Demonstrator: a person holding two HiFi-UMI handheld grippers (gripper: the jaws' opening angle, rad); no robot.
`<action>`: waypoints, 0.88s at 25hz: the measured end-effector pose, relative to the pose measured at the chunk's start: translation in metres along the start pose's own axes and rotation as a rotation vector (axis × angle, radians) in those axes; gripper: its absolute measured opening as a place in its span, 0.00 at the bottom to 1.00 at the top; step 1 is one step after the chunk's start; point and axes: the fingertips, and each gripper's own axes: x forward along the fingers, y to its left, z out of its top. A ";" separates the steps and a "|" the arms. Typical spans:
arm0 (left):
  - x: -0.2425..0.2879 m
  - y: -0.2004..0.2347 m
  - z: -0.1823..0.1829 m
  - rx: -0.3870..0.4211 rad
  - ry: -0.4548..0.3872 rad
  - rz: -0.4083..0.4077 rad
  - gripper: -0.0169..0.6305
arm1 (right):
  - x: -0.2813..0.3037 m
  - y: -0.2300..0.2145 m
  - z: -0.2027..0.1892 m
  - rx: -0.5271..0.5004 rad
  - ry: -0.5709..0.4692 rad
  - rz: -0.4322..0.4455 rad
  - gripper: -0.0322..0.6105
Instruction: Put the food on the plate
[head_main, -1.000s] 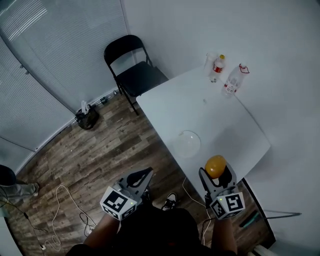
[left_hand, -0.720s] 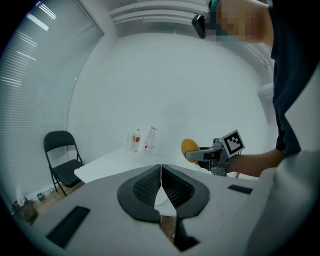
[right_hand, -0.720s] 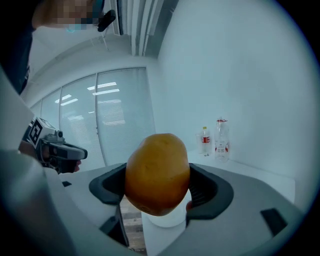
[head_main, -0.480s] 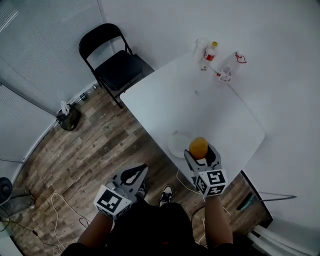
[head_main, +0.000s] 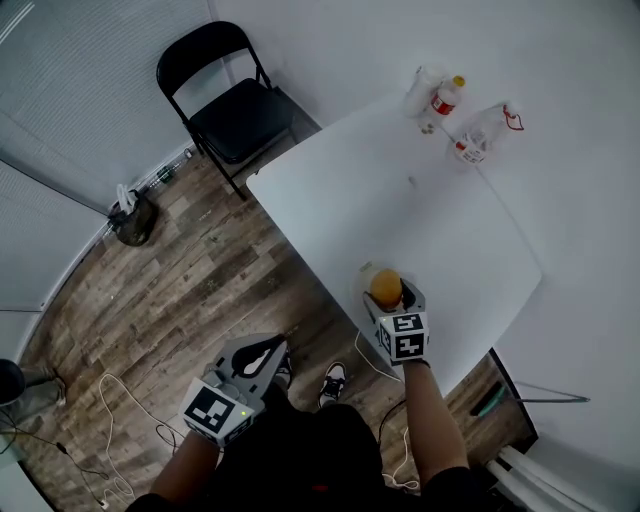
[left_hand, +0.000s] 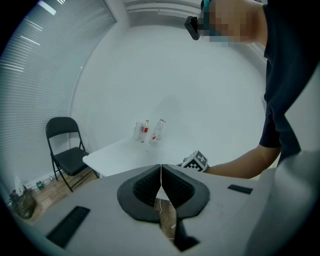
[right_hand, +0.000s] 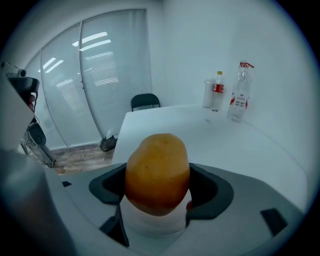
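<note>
An orange-yellow rounded piece of food (head_main: 386, 288) sits between the jaws of my right gripper (head_main: 390, 298), which is shut on it. In the right gripper view the food (right_hand: 157, 172) fills the gap between the dark pads. The gripper holds it right above the white plate (head_main: 367, 273) near the table's front edge, and only a sliver of the plate shows. I cannot tell whether the food touches the plate. My left gripper (head_main: 268, 354) hangs low over the wooden floor, away from the table. Its jaws (left_hand: 161, 176) are shut on nothing.
The white table (head_main: 400, 200) carries a red-labelled bottle (head_main: 443, 100), a white cup (head_main: 423, 88) and a clear bottle (head_main: 481, 134) at its far corner. A black folding chair (head_main: 225, 105) stands at the table's left end. A dark bag (head_main: 133, 222) and cables (head_main: 110, 420) lie on the floor.
My right gripper has carried the food forward from the table's near edge to just above the plate. The left gripper has stayed low over the floor.
</note>
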 end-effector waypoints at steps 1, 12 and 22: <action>-0.001 0.002 -0.002 -0.005 0.005 0.004 0.06 | 0.004 0.000 -0.004 -0.001 0.016 -0.004 0.63; -0.002 0.000 -0.004 -0.045 0.004 0.007 0.06 | 0.016 0.005 -0.013 -0.049 0.087 0.019 0.63; -0.006 -0.034 0.005 -0.019 -0.022 -0.001 0.06 | -0.074 -0.010 0.045 0.064 -0.199 -0.028 0.63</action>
